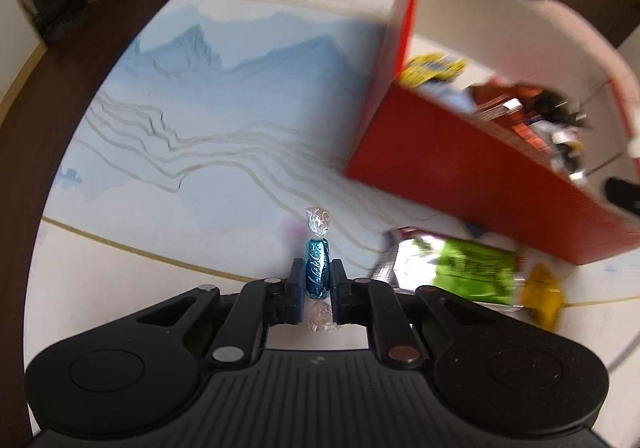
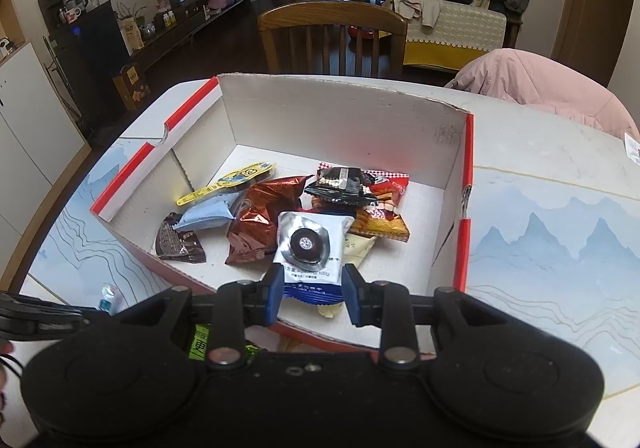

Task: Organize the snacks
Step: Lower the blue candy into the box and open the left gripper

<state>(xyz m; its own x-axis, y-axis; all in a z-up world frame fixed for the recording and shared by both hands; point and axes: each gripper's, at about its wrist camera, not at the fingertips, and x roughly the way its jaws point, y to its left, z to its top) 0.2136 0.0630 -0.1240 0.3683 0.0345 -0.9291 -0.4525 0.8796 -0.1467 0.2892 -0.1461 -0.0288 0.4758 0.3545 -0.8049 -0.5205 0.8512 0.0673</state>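
The left wrist view shows what the right barely catches: the left gripper (image 1: 317, 280) clamped tight on a candy (image 1: 317, 267) just in front of the red box (image 1: 460, 176), over the tablecloth (image 1: 200, 120). The candy is blue foil with clear twisted ends, standing upright between the pads. A green packet (image 1: 468, 268) lies beside the box.

The right wrist view looks into the box (image 2: 344, 116), where snack packets are heaped. The right gripper (image 2: 308, 288) holds a white packet (image 2: 310, 248) over the box's near wall, its jaws closed only as far as the packet's width.
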